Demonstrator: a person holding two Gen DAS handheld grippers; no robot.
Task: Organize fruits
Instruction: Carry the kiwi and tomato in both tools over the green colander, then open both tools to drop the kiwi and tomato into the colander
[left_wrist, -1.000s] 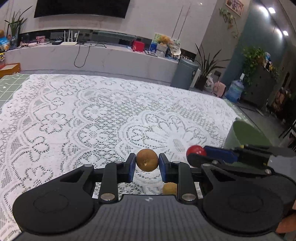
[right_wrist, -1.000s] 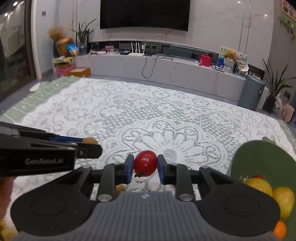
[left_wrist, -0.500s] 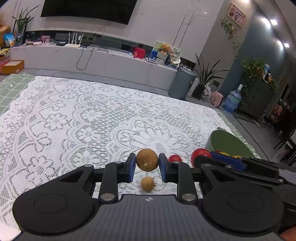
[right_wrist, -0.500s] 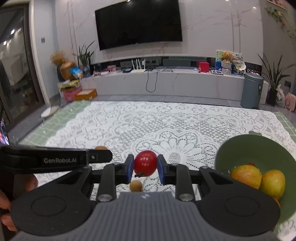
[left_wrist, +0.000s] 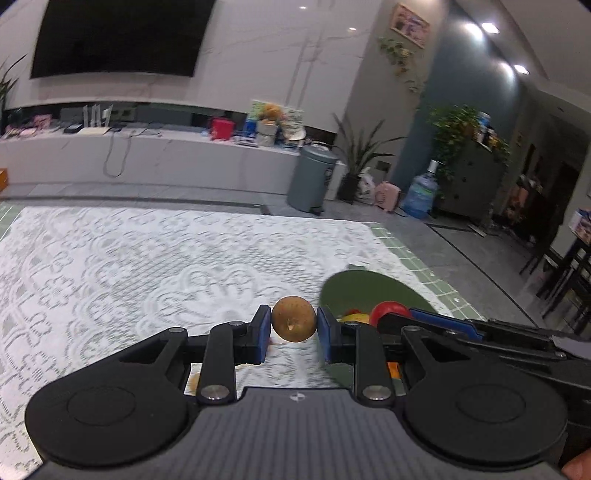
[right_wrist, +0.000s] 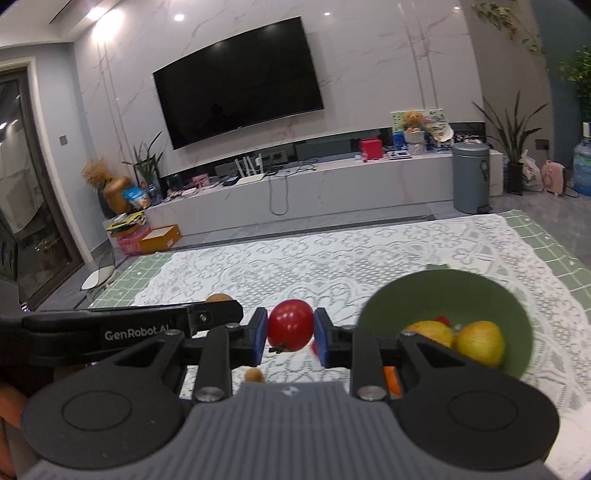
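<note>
Now | both grippers lifted since a second ago | left gripper (left_wrist: 294, 325) clamps brown fruit (left_wrist: 294, 324) | right gripper (right_wrist: 290, 331) clamps tomato (right_wrist: 290, 329) | bowl (right_wrist: 517, 314) now lower right, nearer | drop-off likely next

"GenRobot.AI" — white lettering on the left tool (right_wrist: 221, 314)

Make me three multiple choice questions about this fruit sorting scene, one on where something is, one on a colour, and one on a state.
1. Where is the green bowl relative to the right gripper?
A. To its right
B. To its left
C. Behind the TV

2. What colour is the fruit in the left gripper?
A. Red
B. Brown
C. Purple

3. What is the right gripper doing?
A. Open, holding nothing
B. Shut on a tomato
C. Resting inside the bowl

Answers: 1 A, the bowl sits right of its fingers; 2 B, the brown fruit is clamped between the pads; 3 B, the red tomato is pinched above the lace tablecloth.
</note>
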